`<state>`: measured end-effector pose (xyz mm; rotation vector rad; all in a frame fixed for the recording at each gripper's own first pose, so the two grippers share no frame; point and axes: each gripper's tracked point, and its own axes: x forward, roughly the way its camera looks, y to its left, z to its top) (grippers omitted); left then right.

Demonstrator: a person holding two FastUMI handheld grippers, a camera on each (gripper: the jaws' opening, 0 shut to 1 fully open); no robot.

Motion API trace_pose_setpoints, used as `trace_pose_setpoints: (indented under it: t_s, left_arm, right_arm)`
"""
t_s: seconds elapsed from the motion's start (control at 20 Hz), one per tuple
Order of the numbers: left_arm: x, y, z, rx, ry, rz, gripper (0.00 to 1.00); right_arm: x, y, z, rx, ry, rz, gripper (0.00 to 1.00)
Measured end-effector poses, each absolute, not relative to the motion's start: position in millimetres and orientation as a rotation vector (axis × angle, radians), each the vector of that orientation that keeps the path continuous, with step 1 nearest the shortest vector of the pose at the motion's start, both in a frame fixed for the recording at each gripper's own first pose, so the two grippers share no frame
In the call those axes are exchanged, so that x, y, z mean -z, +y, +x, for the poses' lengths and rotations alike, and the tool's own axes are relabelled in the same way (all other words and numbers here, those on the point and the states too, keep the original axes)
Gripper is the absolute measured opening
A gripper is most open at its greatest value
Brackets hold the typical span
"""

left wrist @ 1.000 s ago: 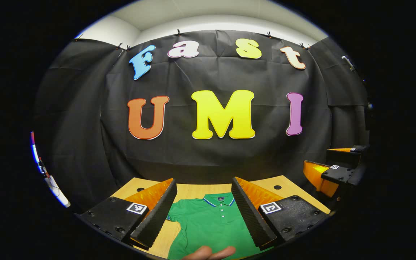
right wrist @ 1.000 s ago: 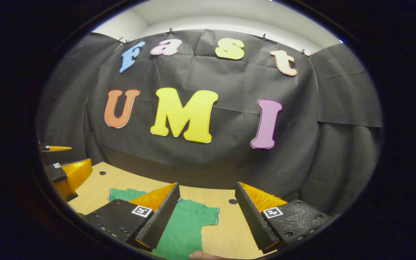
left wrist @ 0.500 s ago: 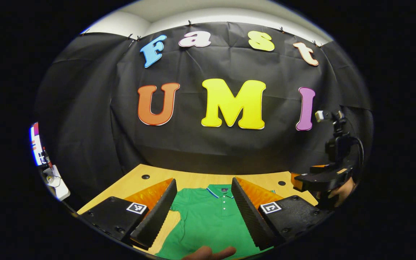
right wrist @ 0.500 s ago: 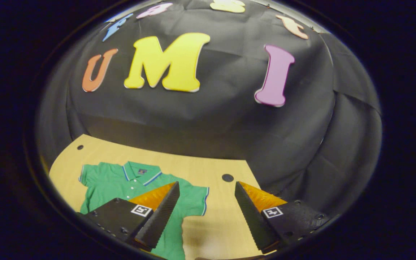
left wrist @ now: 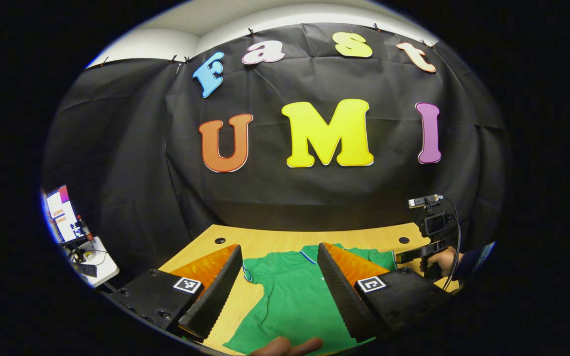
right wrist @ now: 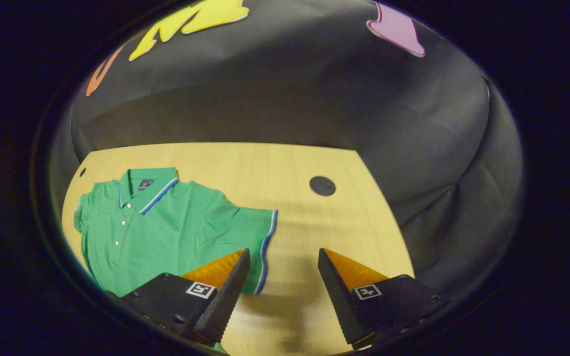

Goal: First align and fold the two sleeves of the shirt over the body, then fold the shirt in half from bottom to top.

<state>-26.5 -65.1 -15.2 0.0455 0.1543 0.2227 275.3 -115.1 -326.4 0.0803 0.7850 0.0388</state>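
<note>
Between the spread fingers of the left gripper (left wrist: 279,284), which hold nothing, a green shirt (left wrist: 295,301) lies flat on the wooden table (left wrist: 265,240). Farther right, the right gripper (right wrist: 279,291) hangs open above the shirt's sleeve (right wrist: 245,232), apart from it.

Left view level toward wall—right view tilted down; both share shirt (left wrist: 295,296).

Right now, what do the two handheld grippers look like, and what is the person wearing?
Each gripper, left gripper and right gripper, has two wedge-shaped fingers with ridged inner faces, set on black bolted blocks carrying small square black-and-white tags. In the left gripper view, the right gripper appears farther off, with a small camera on top and a black cable looping down. The hand holding it emerges from a dark sleeve.
</note>
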Motion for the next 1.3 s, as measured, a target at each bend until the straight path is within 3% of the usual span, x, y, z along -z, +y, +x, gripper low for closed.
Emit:
trace_pose_setpoints:
  t_s: [0.1, 0.25, 0.3, 0.4, 0.55, 0.6, 0.65, 0.7, 0.75, 0.8, 1.3]
  left_arm:
    - [19.1, -66.6, -29.2, -0.24, 0.17, 0.046, 0.98]
    - [21.9, -67.0, -35.4, -0.263, 0.186, 0.09, 0.99]
    - [22.3, -67.9, -37.1, -0.267, 0.184, 0.108, 0.92]
    - [19.8, -70.1, -38.5, -0.264, 0.18, 0.123, 1.0]
    - [23.0, -67.7, -38.7, -0.273, 0.185, 0.122, 1.0]
    - [23.6, -66.4, -38.1, -0.276, 0.19, 0.115, 0.99]
    - [25.8, -65.2, -38.0, -0.281, 0.197, 0.108, 0.98]
    - [29.7, -64.4, -37.9, -0.283, 0.205, 0.099, 0.98]
    - [31.6, -62.5, -36.5, -0.286, 0.212, 0.092, 0.98]
    - [33.5, -60.9, -35.7, -0.287, 0.221, 0.086, 0.98]
    - [44.4, -30.7, -41.2, -0.324, 0.237, 0.036, 0.98]
  right_arm:
    - [338.7, -102.3, 285.2, -0.075, 0.811, 0.115, 0.86]
    - [353.4, -90.3, 297.8, -0.087, 0.867, 0.165, 0.74]
    - [356.4, -87.1, 298.0, -0.092, 0.892, 0.193, 0.65]
    - [365.2, -83.2, 297.4, -0.091, 0.933, 0.23, 0.53]
    - [366.8, -82.3, 297.4, -0.082, 0.944, 0.241, 0.39]
    - [367.2, -82.1, 301.2, -0.073, 0.933, 0.251, 0.28]
    - [368.1, -82.6, 299.7, -0.069, 0.945, 0.27, 0.25]
    - [362.3, -82.8, 299.6, -0.064, 0.942, 0.29, 0.09]
    - [362.1, -83.7, 301.1, -0.049, 0.936, 0.294, 0.08]
    - [362.7, -82.2, 299.8, -0.053, 0.938, 0.28, 0.0]
    - [286.3, -13.0, 287.4, -0.214, 0.779, 0.12, 0.0]
